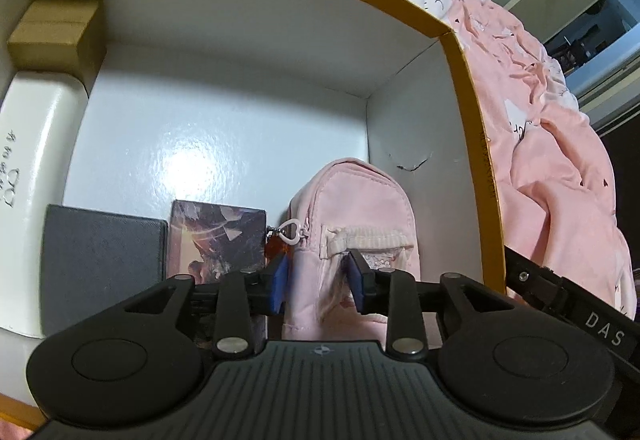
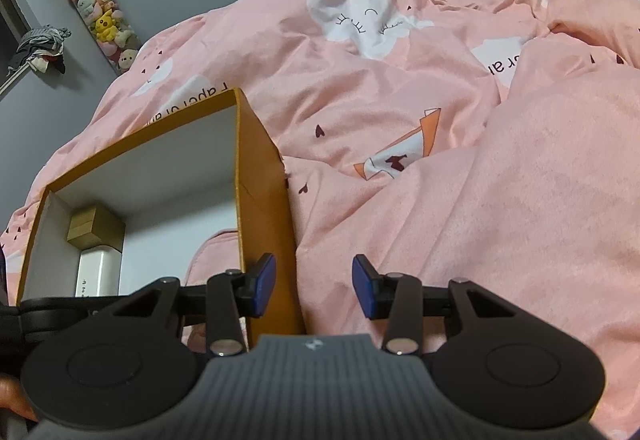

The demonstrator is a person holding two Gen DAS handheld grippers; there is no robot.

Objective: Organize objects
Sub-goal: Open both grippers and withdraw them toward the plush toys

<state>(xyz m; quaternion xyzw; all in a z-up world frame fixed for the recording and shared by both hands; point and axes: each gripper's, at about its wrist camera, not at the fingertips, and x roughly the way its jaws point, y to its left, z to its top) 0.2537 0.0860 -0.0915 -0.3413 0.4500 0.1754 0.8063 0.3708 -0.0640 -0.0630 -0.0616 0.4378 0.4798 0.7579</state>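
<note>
Pink fabric pouch (image 1: 352, 240) stands upright inside the orange-rimmed cardboard box (image 1: 464, 88), against the box's wall at 3 o'clock. Left claw (image 1: 318, 284) sits just at the pouch's lower front; its blue pads (image 1: 280, 286) bracket the pouch's pocket area with a gap between them, and whether they press the fabric cannot be told from this angle. A white heart-shaped zipper pull (image 1: 290, 230) hangs at the pouch's 9 o'clock edge.

Other contents, left wrist view: a printed card box (image 1: 218, 236) directly at 9 o'clock of the pouch, touching or nearly touching it; a dark grey case (image 1: 100, 264) further toward 9 o'clock; a white oblong case (image 1: 36, 168) along the wall at 9 o'clock; a tan carton (image 1: 56, 28) in the corner at 11 o'clock. The centre of the white box floor is bare and glossy.

Right wrist view: the right claw (image 2: 314, 288) is spread and holds nothing, hovering outside the box over the pink bed quilt (image 2: 400, 120), its left pad close to the box's orange outer wall. This view alone shows the quilt's cloud print, a hanging tube of plush toys (image 2: 100, 12) on the grey wall at 10 o'clock, and only a sliver of the pouch; the card box and grey case appear in the left view only.
</note>
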